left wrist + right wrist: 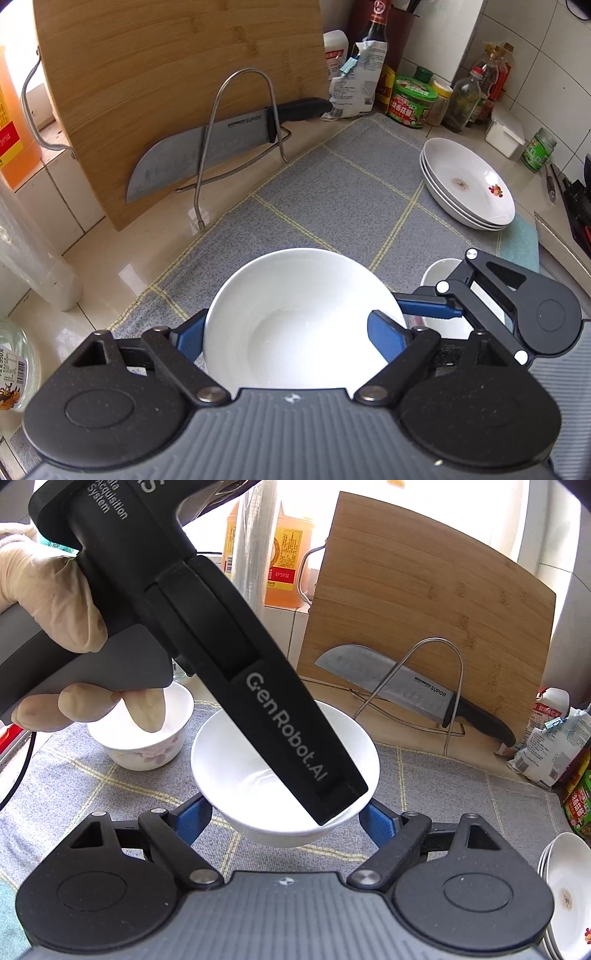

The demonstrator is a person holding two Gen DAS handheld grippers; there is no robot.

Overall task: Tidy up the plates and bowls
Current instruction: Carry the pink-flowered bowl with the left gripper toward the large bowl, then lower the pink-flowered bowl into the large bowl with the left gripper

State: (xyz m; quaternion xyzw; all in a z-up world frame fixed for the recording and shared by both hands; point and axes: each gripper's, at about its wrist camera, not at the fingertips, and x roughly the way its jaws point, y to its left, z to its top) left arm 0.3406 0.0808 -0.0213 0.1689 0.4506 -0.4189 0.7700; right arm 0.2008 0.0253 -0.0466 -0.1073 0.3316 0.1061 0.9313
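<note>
Filling the lower centre of both views, each claw is pinching a white bowl. Left gripper [291, 332] clamps the plain white bowl [295, 314] across its rim; right gripper [286, 816] squeezes its own bowl [236, 768], the flowered bowl [147, 746] at left, stacked plates [469, 184] at right.

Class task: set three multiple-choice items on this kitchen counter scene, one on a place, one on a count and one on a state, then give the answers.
1. Where is the knife? A in the wire rack before the cutting board; B in a drawer; C hanging on the wall.
2. How many plates are stacked? A one; B three; C six.
3. The white bowl in the left gripper is: A full; B upside down; C empty.
Answers: 1A, blade passes through the wire; 2B, three rims show; 3C, bare white inside.
</note>
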